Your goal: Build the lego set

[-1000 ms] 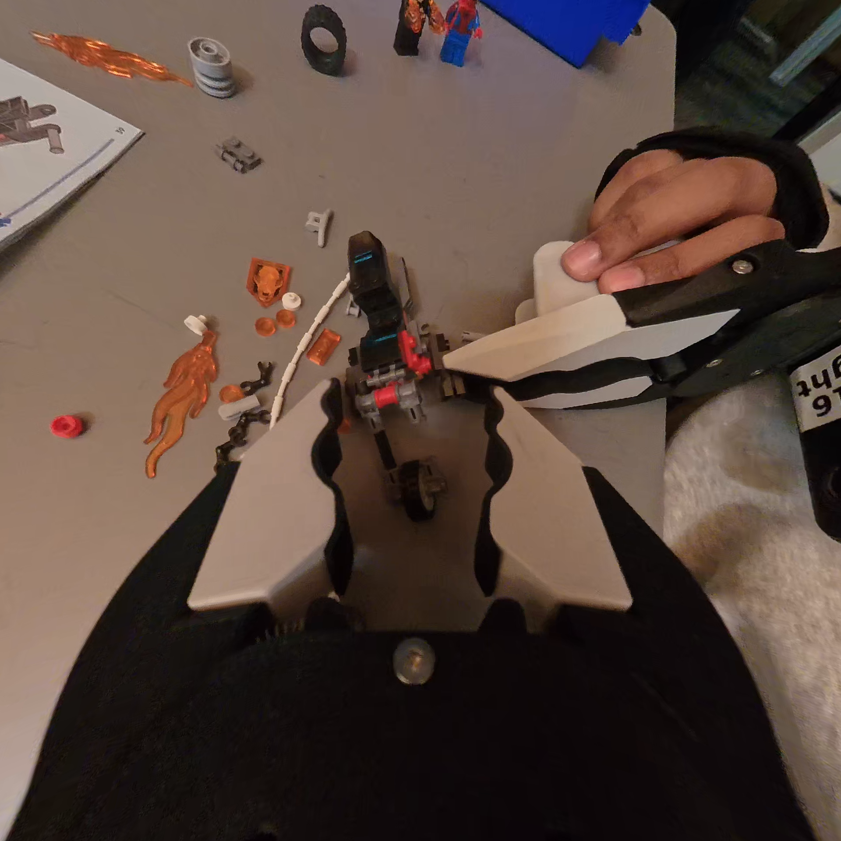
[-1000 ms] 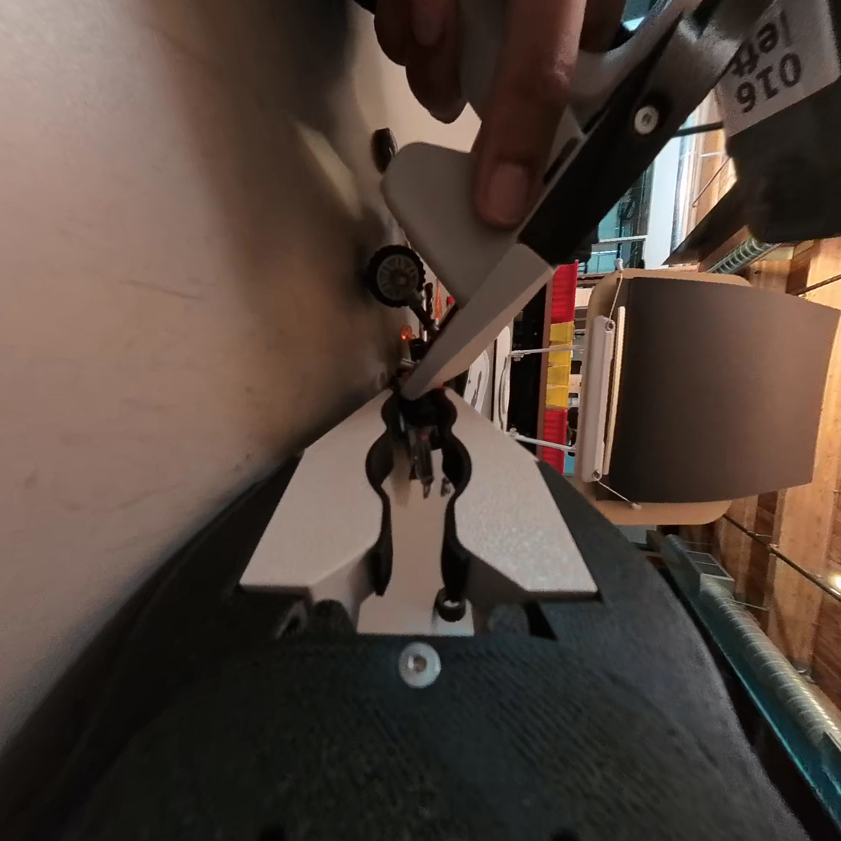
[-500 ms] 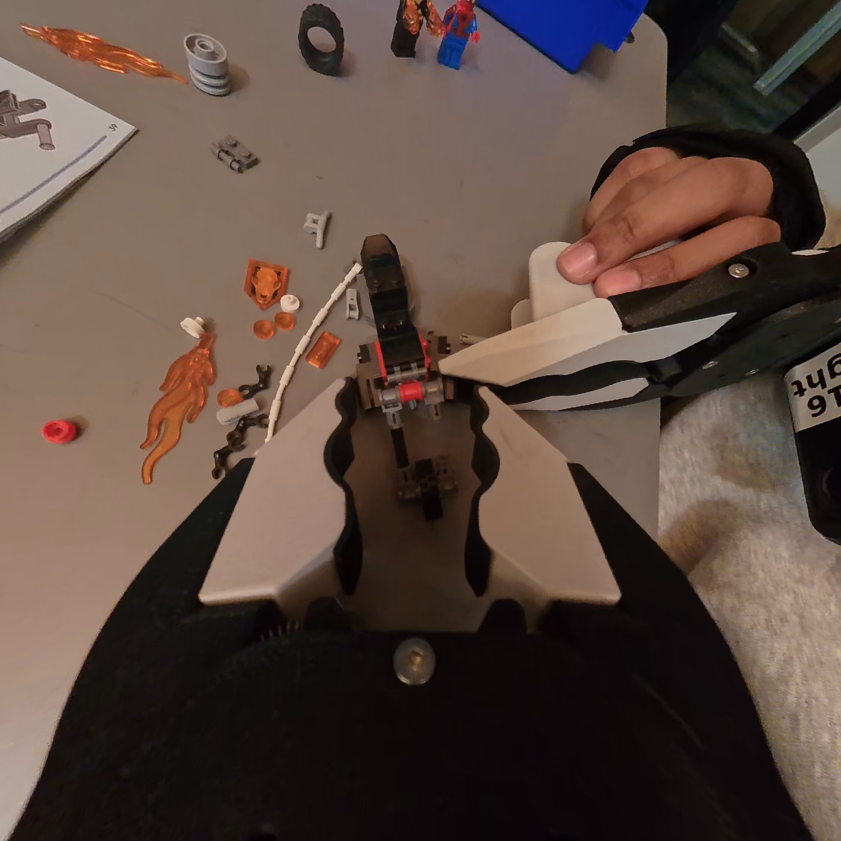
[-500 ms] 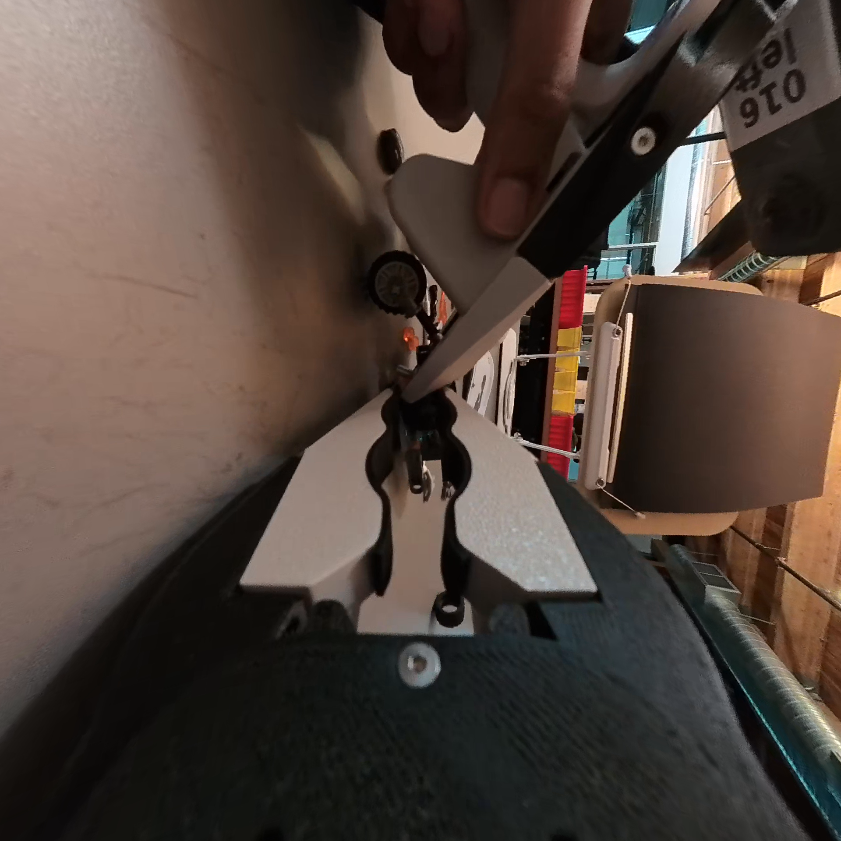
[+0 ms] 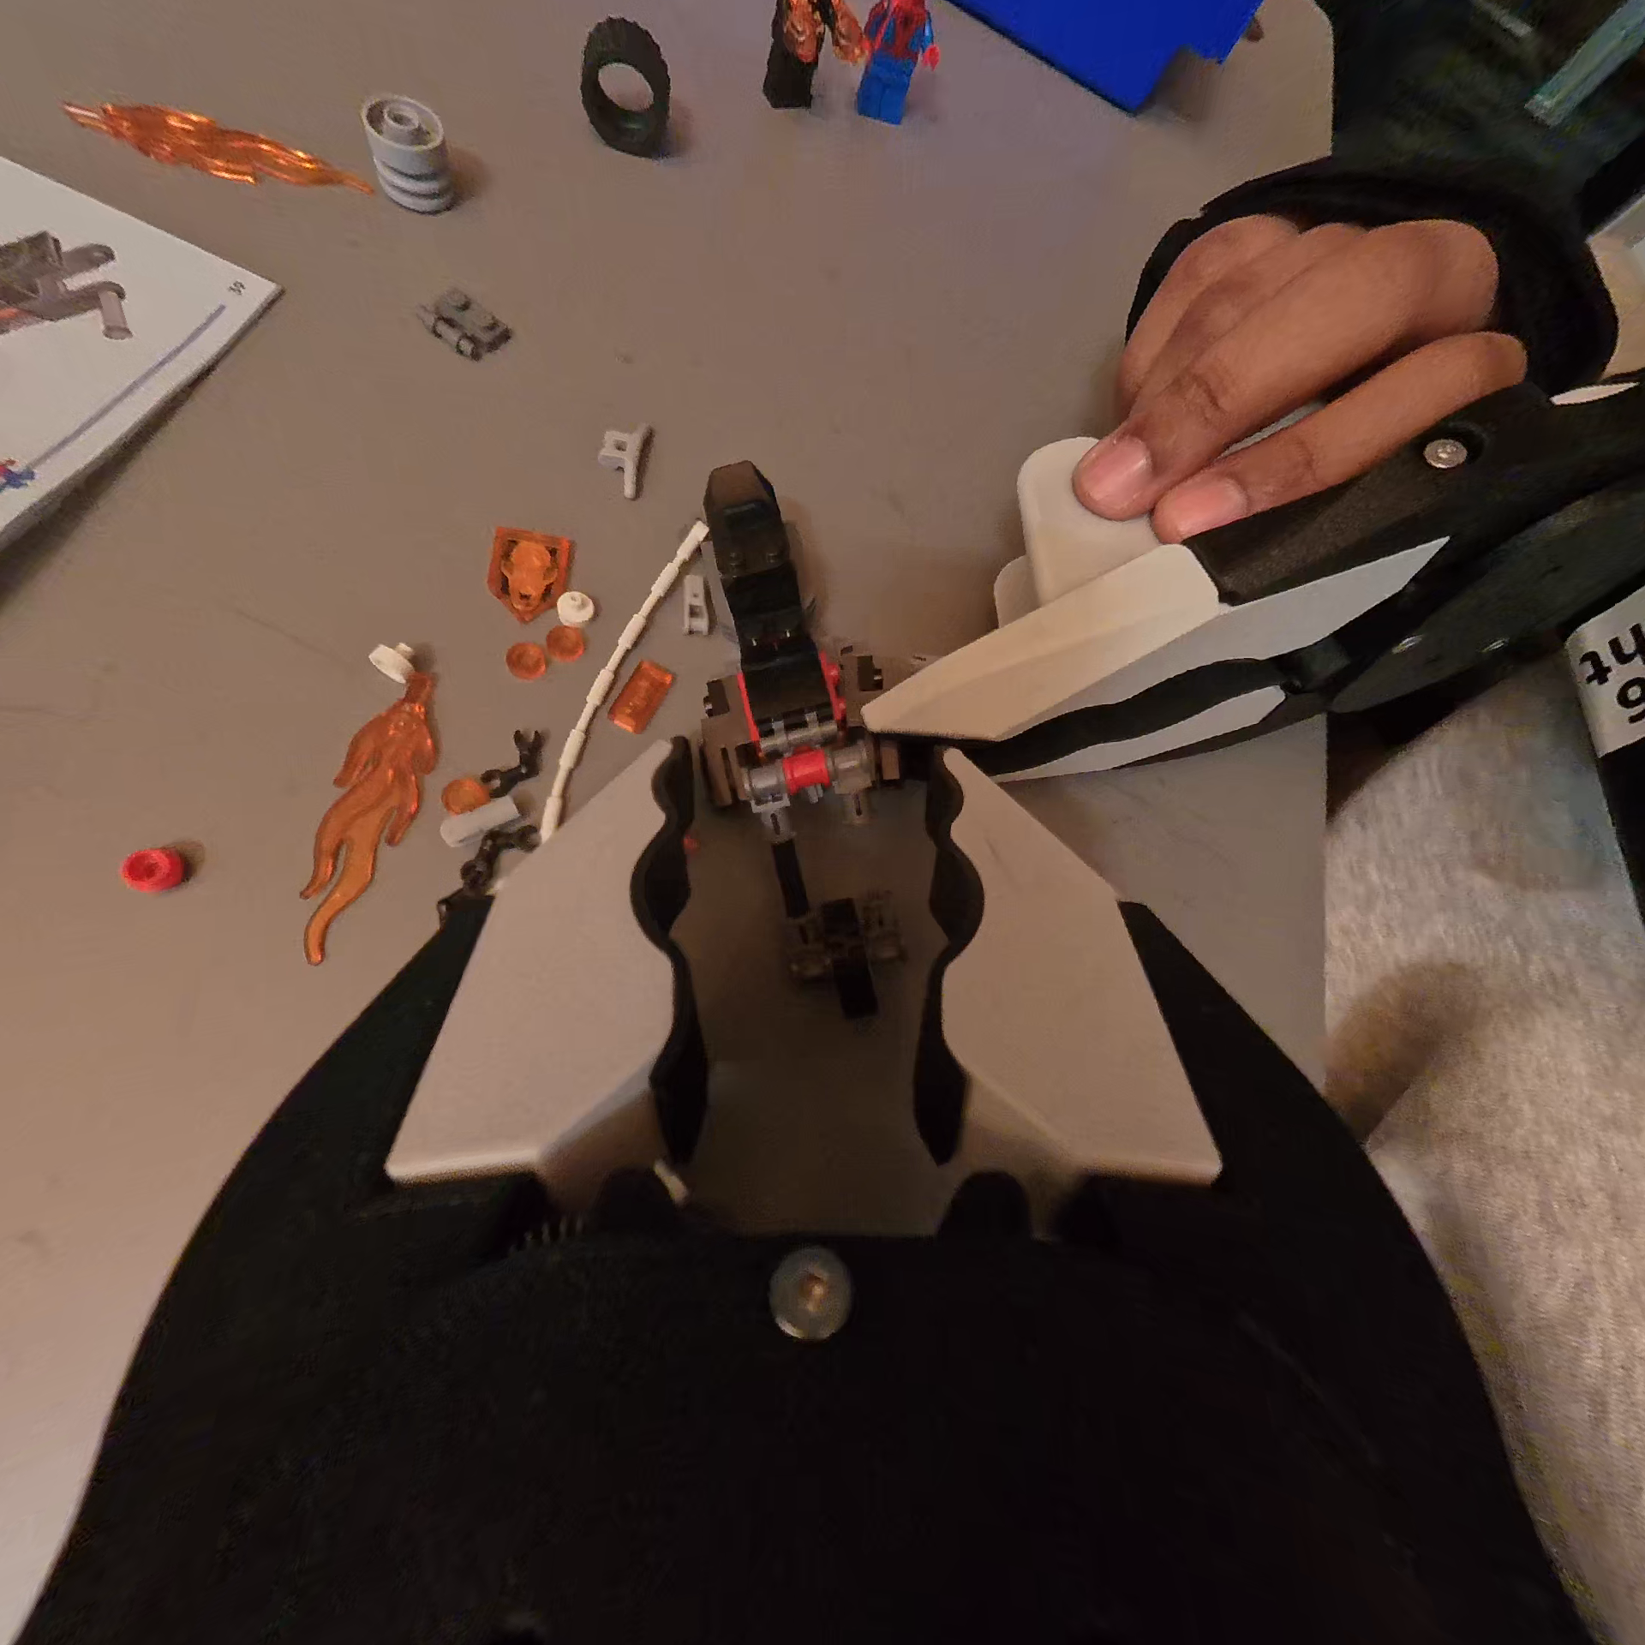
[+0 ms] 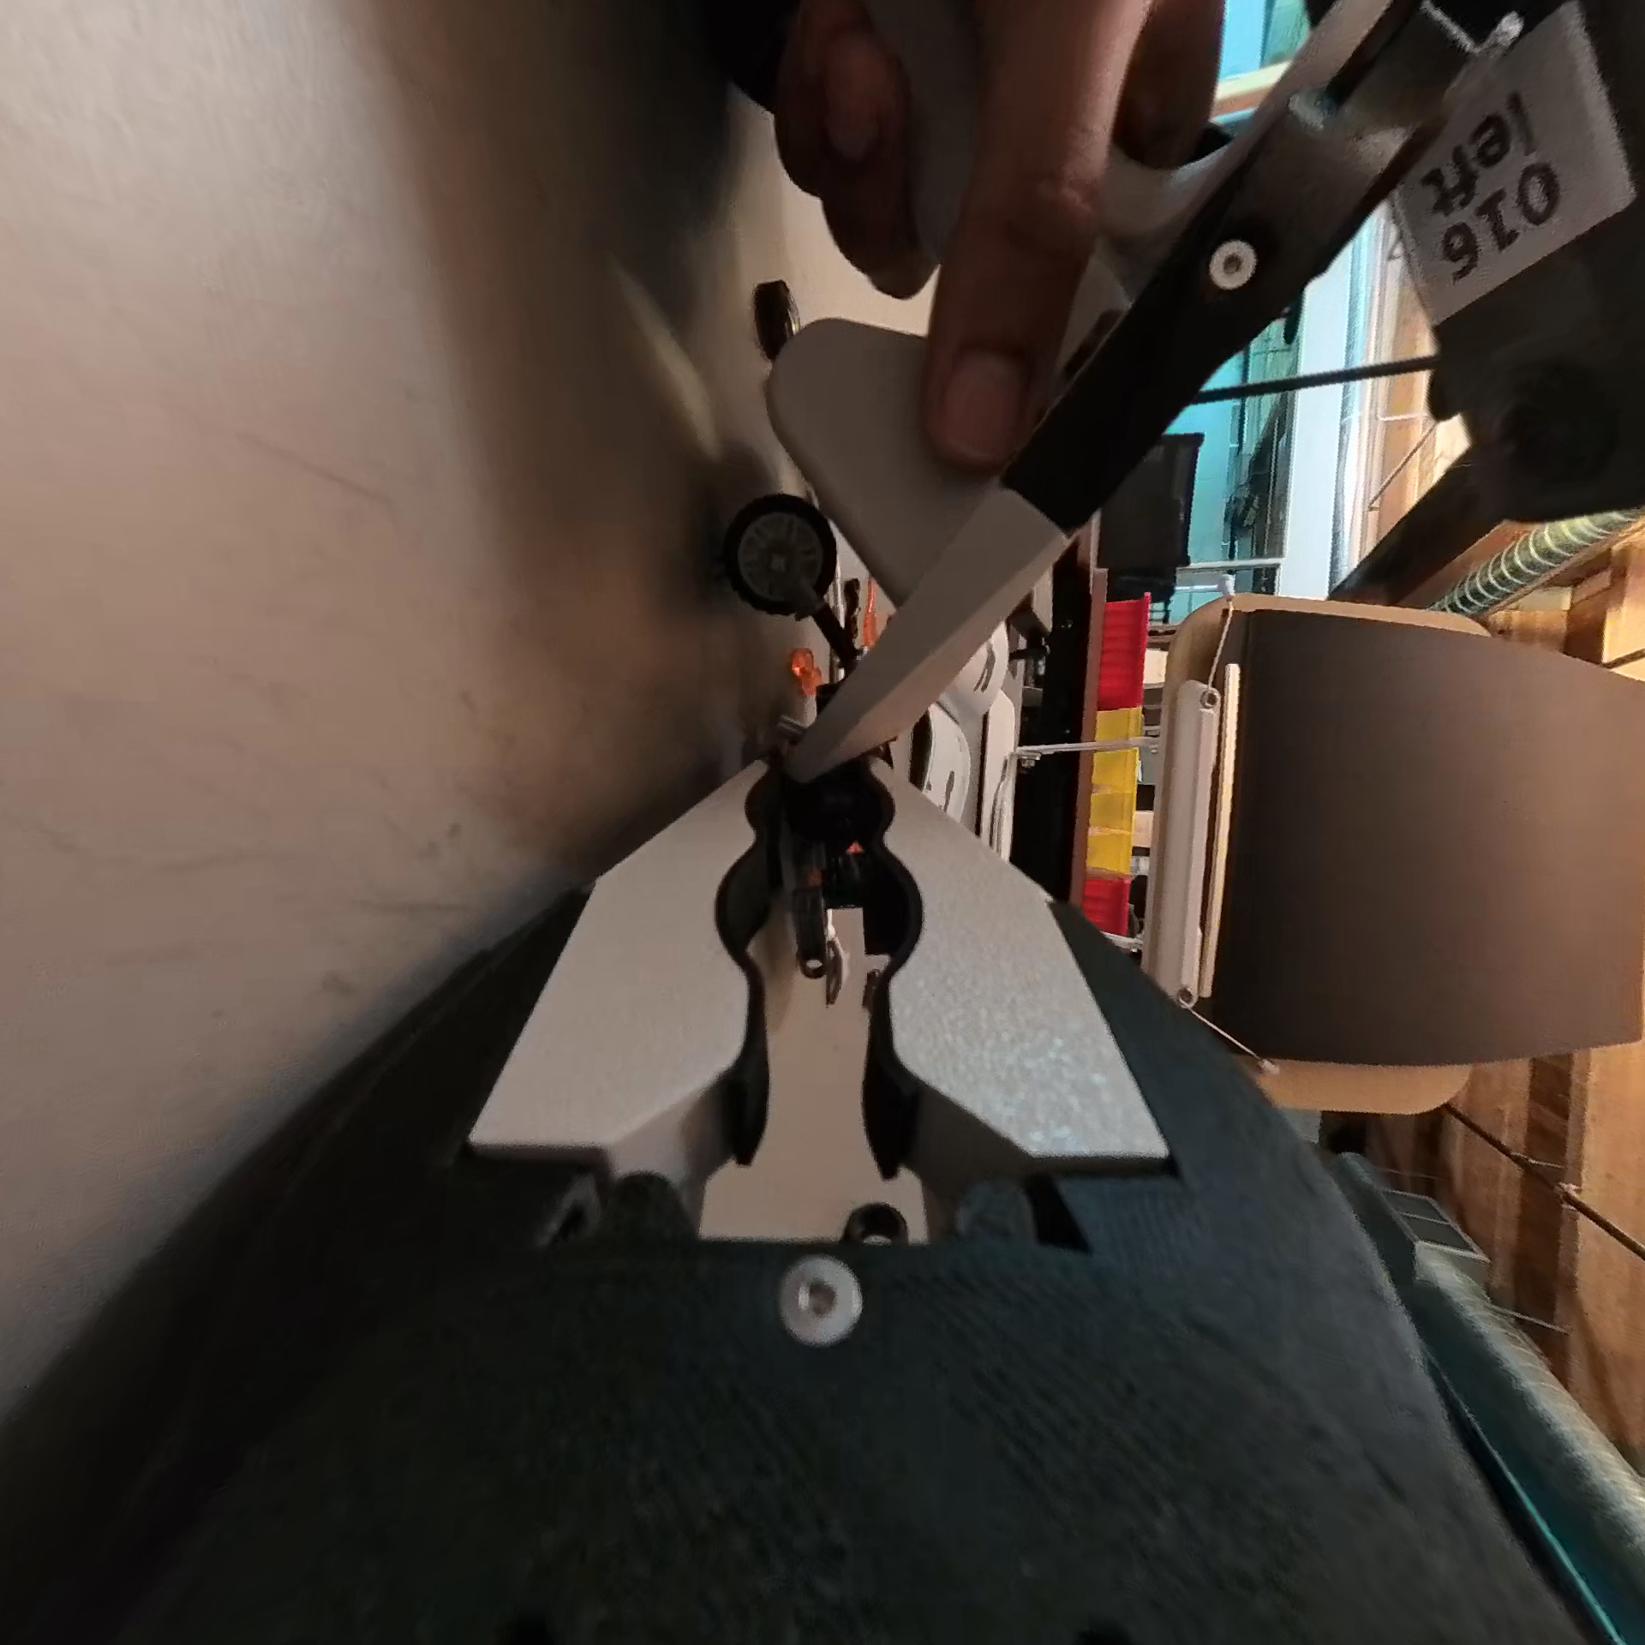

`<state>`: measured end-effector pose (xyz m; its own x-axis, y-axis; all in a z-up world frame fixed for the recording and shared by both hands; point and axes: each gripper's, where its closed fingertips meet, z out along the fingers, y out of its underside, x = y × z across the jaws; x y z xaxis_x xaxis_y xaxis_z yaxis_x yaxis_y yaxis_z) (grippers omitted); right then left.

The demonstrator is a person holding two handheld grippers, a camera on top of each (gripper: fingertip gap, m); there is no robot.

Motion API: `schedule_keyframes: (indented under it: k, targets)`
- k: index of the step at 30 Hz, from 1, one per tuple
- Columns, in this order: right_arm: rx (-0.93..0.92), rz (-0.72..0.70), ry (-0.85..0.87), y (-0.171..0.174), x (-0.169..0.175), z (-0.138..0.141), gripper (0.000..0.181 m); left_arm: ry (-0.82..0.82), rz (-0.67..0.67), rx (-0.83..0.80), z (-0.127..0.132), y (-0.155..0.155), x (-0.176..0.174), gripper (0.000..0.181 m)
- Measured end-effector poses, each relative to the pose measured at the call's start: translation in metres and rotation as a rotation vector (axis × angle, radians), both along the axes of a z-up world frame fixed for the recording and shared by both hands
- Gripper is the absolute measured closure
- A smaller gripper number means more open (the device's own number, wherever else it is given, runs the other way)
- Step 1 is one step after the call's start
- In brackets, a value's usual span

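1. Left wrist view: the left claw (image 5: pixel 806 783) was spread wide, one finger on each side of the half-built bike (image 5: pixel 783 712), which lay on the grey worktop (image 5: pixel 890 294) at centre frame. Contact w/ the fingertips couldn't be told.
2. The right claw (image 5: pixel 877 717) came in from 3 o'clock, a hand (image 5: pixel 1291 356) on its grip, tips nipped onto the bike's right side.
3. The bike's fork & small wheel (image 5: pixel 841 952) trailed toward 6 o'clock, between the left fingers.
4. Loose parts lay from 9 to 12 o'clock: flame piece (image 5: pixel 374 792), red stud (image 5: pixel 153 868), black tyre (image 5: pixel 625 87), grey rim (image 5: pixel 408 151), two minifigs (image 5: pixel 846 49), instruction booklet (image 5: pixel 98 338).
5. Right wrist view (rolled sideways, worktop at 9 o'clock): the right claw (image 6: pixel 823 792) was nearly closed, pinching the bike's dark body (image 6: pixel 832 854). The left claw's finger (image 6: pixel 908 659) angled down from 1 o'clock, its tip meeting the same spot.
6. The wheel (image 6: pixel 781 556) showed at 11 o'clock, beyond the tips.
7. Step, prob.: steadying & squaring the chassis mid-build; tyre & rim weren't yet fitted.
8. Next, likely: left claw to close on the frame so the right can let go & fetch a part. Needs a gentle squeeze, or bricks may pop off.
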<state>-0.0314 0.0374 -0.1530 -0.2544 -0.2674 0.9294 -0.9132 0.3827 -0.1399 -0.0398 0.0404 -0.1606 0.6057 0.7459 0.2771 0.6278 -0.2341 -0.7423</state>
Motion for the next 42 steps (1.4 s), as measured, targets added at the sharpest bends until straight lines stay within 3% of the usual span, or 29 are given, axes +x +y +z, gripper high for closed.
schedule_keyframes:
  k: [5, 24, 34, 42]
  targets:
    - [-0.009, 0.003, -0.015, 0.000, -0.002, 0.000, 0.168, 0.033, 0.018, -0.034, 0.001, -0.004, -0.006, 0.120]
    - [0.019, 0.101, 0.014, 0.009, -0.001, -0.009, 0.168, -0.021, -0.122, -0.043, -0.007, 0.011, -0.004, 0.134]
    - [-0.001, 0.111, -0.007, 0.012, 0.002, -0.003, 0.168, -0.041, -0.173, -0.011, -0.004, 0.007, 0.004, 0.127]
    - [-0.034, 0.062, -0.040, 0.018, 0.007, 0.002, 0.168, 0.059, -0.137, 0.142, 0.039, 0.001, 0.018, 0.130]
